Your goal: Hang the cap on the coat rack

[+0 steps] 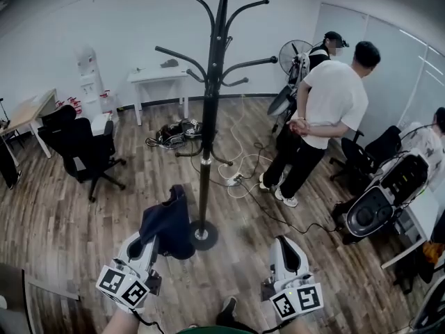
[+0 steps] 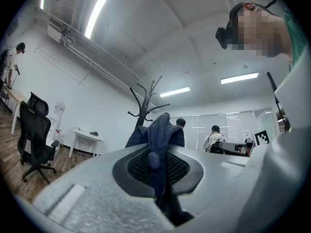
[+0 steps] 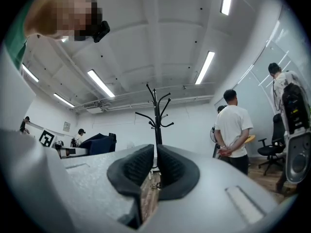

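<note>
Navy cap, limp and crumpled, is pinched by left tongs.

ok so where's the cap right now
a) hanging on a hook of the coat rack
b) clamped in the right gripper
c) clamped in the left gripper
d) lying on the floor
c: the dark blue cap is pinched between the closed jaws of the left gripper, short of the coat rack, whose hooks are all bare.

My left gripper and right gripper have pale grey shells, black ribbed pads and white cubes with black square markers. I wear a green top and a dark shoe.
</note>
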A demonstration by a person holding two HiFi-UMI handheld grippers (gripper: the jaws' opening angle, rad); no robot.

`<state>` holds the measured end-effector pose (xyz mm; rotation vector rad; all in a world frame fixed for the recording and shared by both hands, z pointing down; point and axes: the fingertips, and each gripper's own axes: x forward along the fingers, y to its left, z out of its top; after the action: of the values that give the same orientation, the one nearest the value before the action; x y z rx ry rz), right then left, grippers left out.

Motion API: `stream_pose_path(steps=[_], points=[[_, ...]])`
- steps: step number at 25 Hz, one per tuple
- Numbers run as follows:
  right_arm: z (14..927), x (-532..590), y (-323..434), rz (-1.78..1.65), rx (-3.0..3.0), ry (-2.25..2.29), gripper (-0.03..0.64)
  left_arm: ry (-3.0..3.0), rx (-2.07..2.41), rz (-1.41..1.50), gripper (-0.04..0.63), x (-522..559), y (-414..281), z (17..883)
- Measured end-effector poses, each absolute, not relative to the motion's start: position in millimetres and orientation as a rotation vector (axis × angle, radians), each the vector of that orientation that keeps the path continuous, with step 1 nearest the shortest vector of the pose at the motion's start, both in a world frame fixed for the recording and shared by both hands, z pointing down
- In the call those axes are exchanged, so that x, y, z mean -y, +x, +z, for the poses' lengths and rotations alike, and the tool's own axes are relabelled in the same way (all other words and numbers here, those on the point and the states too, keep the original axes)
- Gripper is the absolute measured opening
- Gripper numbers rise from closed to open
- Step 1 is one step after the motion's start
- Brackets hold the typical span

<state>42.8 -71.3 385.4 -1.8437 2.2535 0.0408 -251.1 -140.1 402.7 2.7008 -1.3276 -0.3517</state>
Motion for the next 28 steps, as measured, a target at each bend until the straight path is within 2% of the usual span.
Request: stream_pose_path(steps=[12,28], points=[[381.9,190.4,87.7,-0.009,-2.348,-1.686,0.023,2.678,1.515,-0.418,0.025,212.6,-211.6,362.9],[388.0,253.9,139.9,-0.064,-2.400,-1.585,0.023,2.661,1.770,-0.442,0.023,263.7,-185.8,319.9]])
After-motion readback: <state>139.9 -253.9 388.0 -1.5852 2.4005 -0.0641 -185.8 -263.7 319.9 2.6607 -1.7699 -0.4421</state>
